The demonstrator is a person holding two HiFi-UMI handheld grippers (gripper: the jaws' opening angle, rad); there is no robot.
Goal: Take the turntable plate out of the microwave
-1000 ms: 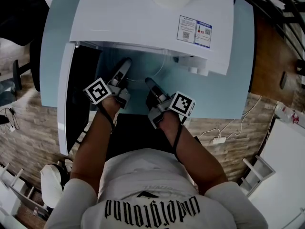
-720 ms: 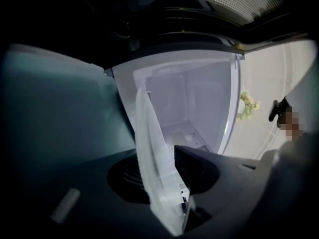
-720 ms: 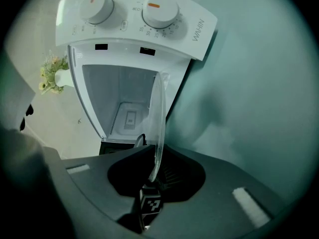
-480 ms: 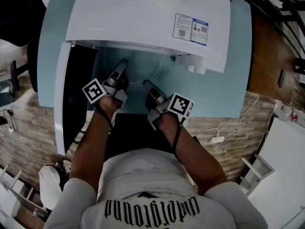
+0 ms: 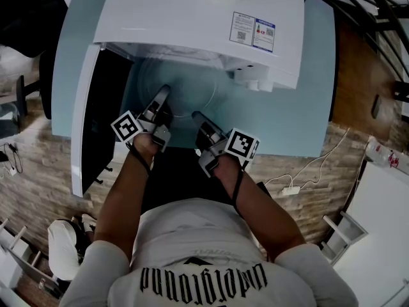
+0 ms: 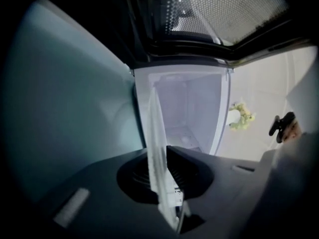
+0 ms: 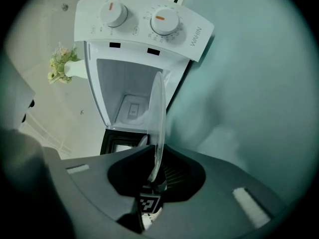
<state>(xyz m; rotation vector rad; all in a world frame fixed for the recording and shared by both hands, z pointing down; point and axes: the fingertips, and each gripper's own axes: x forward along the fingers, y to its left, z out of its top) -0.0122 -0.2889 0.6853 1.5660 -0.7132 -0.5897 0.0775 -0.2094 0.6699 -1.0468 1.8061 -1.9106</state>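
1. Turntable plate [image 5: 182, 85]: clear glass, at the mouth of the white microwave [image 5: 192, 24]. Its near part is out over the table [image 5: 300, 117] and its far edge is hidden under the microwave's top.
2. The table is pale blue. The microwave stands on it with its dark door [image 5: 96, 120] swung open at the left. Around the table is a wood-patterned floor [image 5: 38, 190] with a white cable [image 5: 300, 174] lying on it.
3. In the right gripper view the microwave's front shows two dials [image 7: 137, 18] above the open cavity.
4. My forearms reach forward side by side from my chest. The left hand [image 5: 144, 144] and right hand [image 5: 223, 162] are near each other, and both tools point at the opening, angled slightly toward one another.
5. My left gripper [image 5: 164, 93] has just been closing its jaws. The plate's rim stands between them and they are pressed onto it.
6. My right gripper [image 5: 196, 116] has its jaws clamped on the same near rim, a little to the right of the left grip.
7. The plate lies flat, its face up toward my head. It is round, so it has no long side. Each gripper view sees it edge-on, as a thin pale blade running away toward the cavity.
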